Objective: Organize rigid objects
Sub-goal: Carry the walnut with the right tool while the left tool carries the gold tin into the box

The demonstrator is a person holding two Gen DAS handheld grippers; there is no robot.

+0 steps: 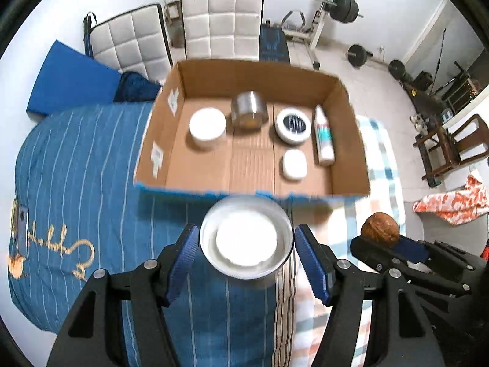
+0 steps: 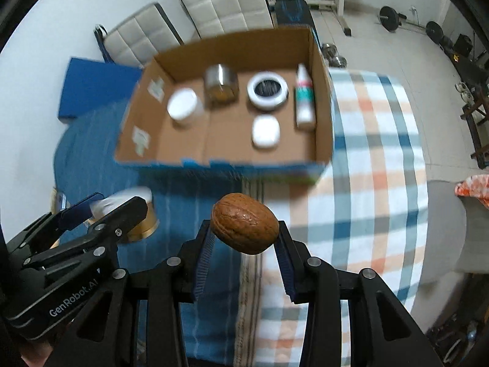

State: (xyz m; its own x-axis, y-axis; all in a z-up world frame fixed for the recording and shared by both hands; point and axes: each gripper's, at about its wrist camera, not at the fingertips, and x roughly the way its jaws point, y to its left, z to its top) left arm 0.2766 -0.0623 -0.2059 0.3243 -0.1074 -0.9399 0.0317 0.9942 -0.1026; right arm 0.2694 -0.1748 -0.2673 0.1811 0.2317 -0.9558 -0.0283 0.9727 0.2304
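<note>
A white round jar (image 1: 247, 241), seen lid-up at lower centre of the left wrist view, sits between the blue ribbed pads of the left hand-held gripper (image 1: 247, 244); the pads look pressed to its sides, so the gripper seems clamped on it, held above the striped blue bedspread (image 1: 76, 183). In the right wrist view the jar shows a gold band at its base. It looks rigid, smooth and likely slick, so a hold across its widest part, low on the wall, seems safest. At lower centre of the right wrist view, a brown walnut (image 2: 245, 222) is pinched between the pads of the right hand-held gripper (image 2: 244, 238). Judging by its looks it is light, hard and rounded, prone to squirt out unless squeezed across its middle. Above both, in the upper centre of each frame, an open cardboard box (image 1: 348, 140) lies on the bed, already holding a white tub (image 1: 207, 127), a metal tin (image 1: 249, 110), a white ring-shaped container (image 1: 294, 125), a small white case (image 1: 294, 163) and a bottle lying flat (image 1: 323, 136). A checked blanket (image 2: 376, 159) covers the right side.
</note>
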